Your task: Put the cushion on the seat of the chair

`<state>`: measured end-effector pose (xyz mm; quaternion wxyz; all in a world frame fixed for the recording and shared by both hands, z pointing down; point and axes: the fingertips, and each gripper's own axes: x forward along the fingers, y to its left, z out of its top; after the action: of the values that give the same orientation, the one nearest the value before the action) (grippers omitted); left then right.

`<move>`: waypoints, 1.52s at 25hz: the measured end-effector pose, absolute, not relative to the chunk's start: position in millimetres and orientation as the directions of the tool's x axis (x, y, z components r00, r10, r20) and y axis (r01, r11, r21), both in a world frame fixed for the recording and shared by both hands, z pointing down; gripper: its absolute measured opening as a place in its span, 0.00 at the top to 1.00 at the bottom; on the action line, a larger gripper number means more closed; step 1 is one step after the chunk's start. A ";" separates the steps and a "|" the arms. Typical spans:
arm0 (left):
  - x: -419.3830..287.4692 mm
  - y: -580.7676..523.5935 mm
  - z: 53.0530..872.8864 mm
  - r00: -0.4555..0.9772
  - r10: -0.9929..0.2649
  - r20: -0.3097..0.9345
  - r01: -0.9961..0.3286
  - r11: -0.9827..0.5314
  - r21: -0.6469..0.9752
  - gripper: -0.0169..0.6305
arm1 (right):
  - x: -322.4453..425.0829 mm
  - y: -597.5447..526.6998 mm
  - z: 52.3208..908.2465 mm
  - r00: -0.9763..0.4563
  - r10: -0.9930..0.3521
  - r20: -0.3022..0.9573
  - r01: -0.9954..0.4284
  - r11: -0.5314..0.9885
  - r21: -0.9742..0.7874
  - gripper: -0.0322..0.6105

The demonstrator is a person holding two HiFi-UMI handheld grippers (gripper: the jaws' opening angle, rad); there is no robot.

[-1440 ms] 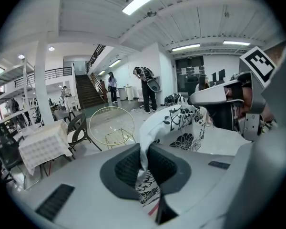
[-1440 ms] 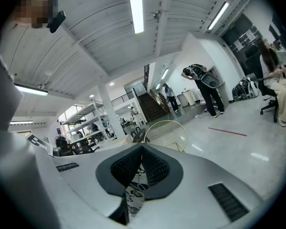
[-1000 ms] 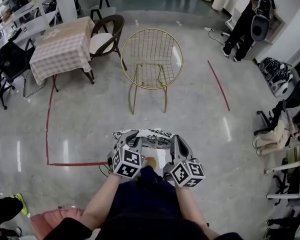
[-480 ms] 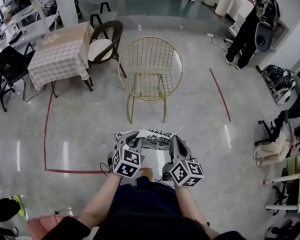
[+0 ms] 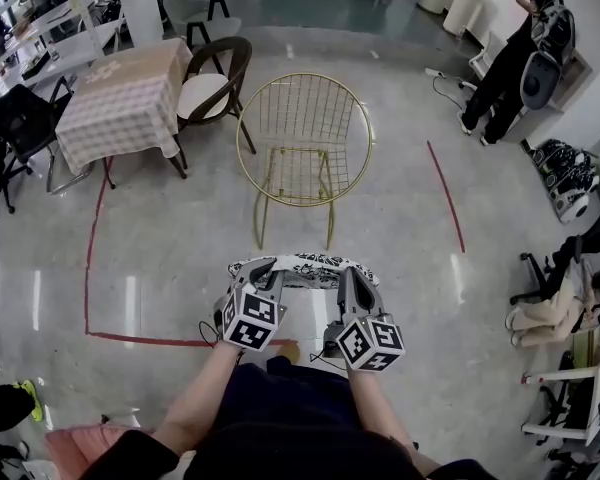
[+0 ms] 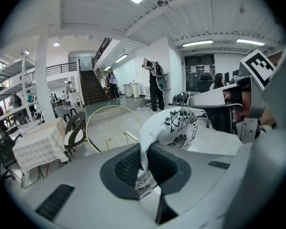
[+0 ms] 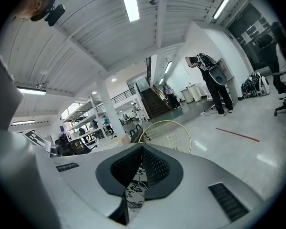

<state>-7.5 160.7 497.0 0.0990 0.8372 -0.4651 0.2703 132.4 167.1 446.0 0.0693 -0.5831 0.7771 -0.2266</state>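
A white cushion with a black flower print (image 5: pixel 303 269) hangs between my two grippers, low in the head view. My left gripper (image 5: pixel 264 271) is shut on its left edge, and the fabric (image 6: pixel 169 128) rises from between the black pads. My right gripper (image 5: pixel 348 276) is shut on the right edge; a strip of the print (image 7: pixel 135 190) shows between its pads. The gold wire chair (image 5: pixel 303 138) with a round back stands on the floor ahead of the cushion, its seat bare. It also shows as a gold hoop, the chair (image 6: pixel 112 129) and chair (image 7: pixel 168 133), in both gripper views.
A table with a checked cloth (image 5: pixel 122 98) and a dark chair with a white seat pad (image 5: pixel 210 86) stand to the left of the gold chair. Red tape lines (image 5: pixel 446 194) mark the floor. A person (image 5: pixel 515 63) stands at the far right. Office chairs (image 5: pixel 565 308) line the right edge.
Both grippers have carried the cushion forward toward the gold chair, which now sits lower and nearer in the head view. The grip on the cushion is unchanged.
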 end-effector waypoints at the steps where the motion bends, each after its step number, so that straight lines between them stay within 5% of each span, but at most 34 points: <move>1: -5.9 159.5 498.0 0.420 -0.725 0.545 -0.835 -0.544 -0.080 0.90 | 134.1 165.0 447.1 -0.313 -0.937 0.157 -0.874 0.219 -0.433 0.95; 38: 19.8 109.8 517.4 0.441 -0.677 0.589 -0.837 -0.547 -0.002 0.90 | 161.7 110.8 466.9 -0.301 -0.932 0.202 -0.871 0.183 -0.455 0.95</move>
<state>19.8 109.8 517.4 0.1465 0.8361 -0.4527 0.2729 161.7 110.8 466.9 0.0604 -0.5880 0.7668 -0.2503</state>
